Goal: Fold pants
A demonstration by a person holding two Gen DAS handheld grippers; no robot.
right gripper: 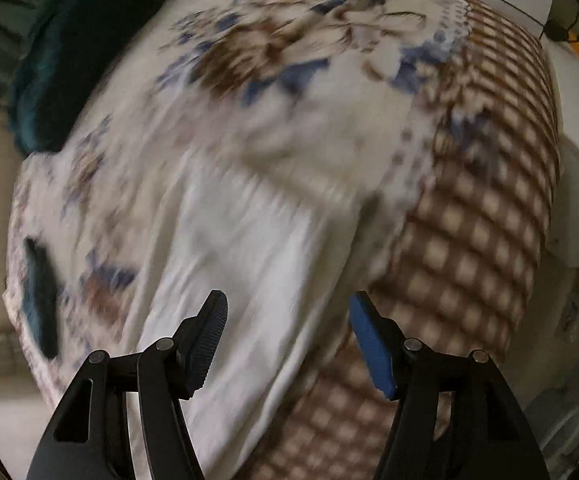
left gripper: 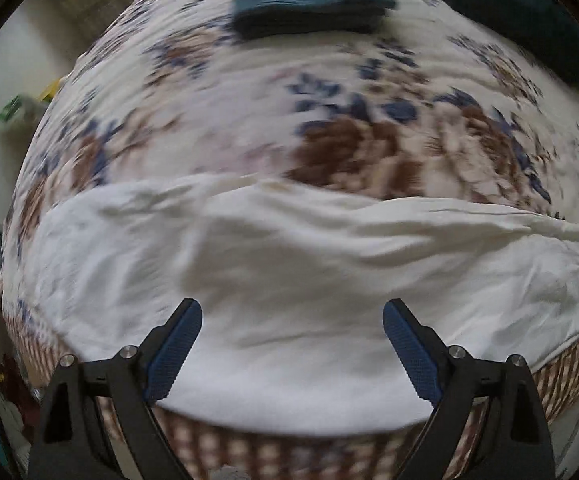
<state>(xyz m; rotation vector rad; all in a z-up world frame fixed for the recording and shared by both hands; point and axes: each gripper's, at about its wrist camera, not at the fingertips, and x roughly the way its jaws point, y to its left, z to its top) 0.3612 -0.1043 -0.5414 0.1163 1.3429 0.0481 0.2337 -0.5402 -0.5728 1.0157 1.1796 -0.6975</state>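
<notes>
White pants [left gripper: 289, 264] lie spread across the near part of a bed with a floral cover [left gripper: 329, 100]. My left gripper [left gripper: 292, 312] is open and empty, its fingers above the pants near the bed's front edge. In the right wrist view the pants [right gripper: 249, 264] run away from me as a long white strip, blurred by motion. My right gripper [right gripper: 287, 306] is open and empty above their near end, close to the bed's checked side border [right gripper: 469, 240].
A folded dark teal garment [left gripper: 309, 4] lies at the far side of the bed; it also shows in the right wrist view [right gripper: 41, 292]. A dark green blanket or pillow [left gripper: 529, 20] sits at the far right corner. Floor and clutter lie left of the bed.
</notes>
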